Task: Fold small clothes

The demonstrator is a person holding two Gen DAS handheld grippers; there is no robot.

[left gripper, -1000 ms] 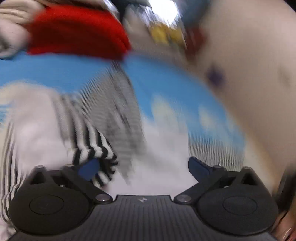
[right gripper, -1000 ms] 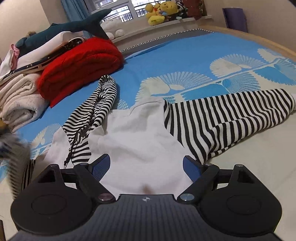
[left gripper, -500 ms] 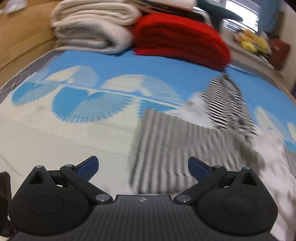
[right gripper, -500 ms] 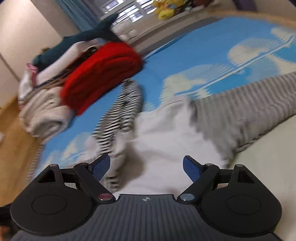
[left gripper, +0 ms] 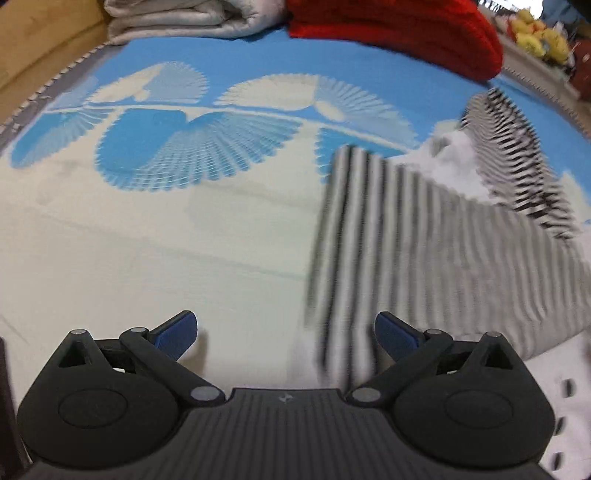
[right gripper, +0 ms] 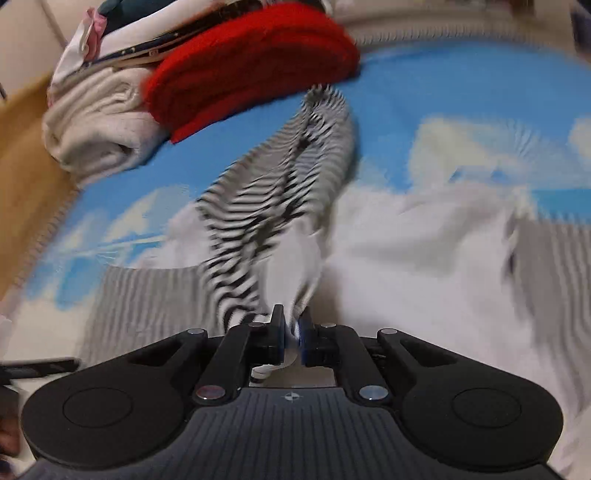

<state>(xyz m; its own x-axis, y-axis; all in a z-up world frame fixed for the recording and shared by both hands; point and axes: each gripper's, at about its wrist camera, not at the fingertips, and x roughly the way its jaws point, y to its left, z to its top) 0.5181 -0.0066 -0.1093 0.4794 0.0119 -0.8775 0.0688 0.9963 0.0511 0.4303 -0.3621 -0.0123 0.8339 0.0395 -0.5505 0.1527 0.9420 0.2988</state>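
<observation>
A small white hoodie with black-and-white striped sleeves and hood lies on the bed. In the left wrist view its striped sleeve [left gripper: 424, 240] stretches from my open, empty left gripper [left gripper: 286, 332] toward the right, with the striped hood [left gripper: 517, 155] beyond. In the right wrist view my right gripper [right gripper: 291, 332] is shut on a fold of the hoodie's white and striped cloth [right gripper: 273, 266], close to the hood [right gripper: 295, 173]. The white body [right gripper: 424, 266] spreads to the right. Both views are motion-blurred.
The bed cover [left gripper: 166, 229] is blue and cream with fan patterns. A red folded blanket [right gripper: 251, 77] and cream folded blankets [right gripper: 96, 129] are stacked at the far side. Yellow plush toys [left gripper: 539, 33] sit on a ledge at the back right.
My right gripper went from open above the white body to shut on cloth near the hood. My left gripper swung left to the sleeve's end and stayed open.
</observation>
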